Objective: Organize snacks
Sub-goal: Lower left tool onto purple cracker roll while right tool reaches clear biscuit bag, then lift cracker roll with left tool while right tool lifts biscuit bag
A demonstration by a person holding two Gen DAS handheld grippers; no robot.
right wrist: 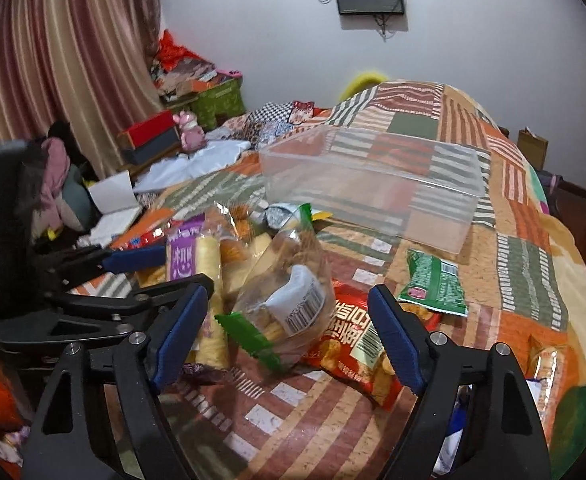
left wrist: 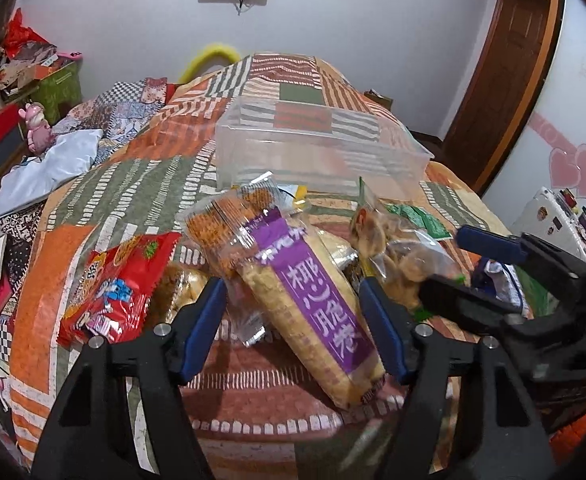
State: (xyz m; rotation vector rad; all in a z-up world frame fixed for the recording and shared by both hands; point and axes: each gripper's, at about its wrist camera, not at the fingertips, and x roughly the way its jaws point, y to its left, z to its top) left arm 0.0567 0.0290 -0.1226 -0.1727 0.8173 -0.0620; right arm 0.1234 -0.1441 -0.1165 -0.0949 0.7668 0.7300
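The clear bin (left wrist: 321, 148) on the bedspread (left wrist: 93, 200) holds nothing yet; every snack lies heaped before it. Left gripper (left wrist: 293, 320) spreads wide around the purple-label pack (left wrist: 317, 312), right gripper (right wrist: 289, 344) wide around the clear bag (right wrist: 289, 292)

Home bedroom: quilted bed (left wrist: 133, 184), curtains (right wrist: 53, 60).
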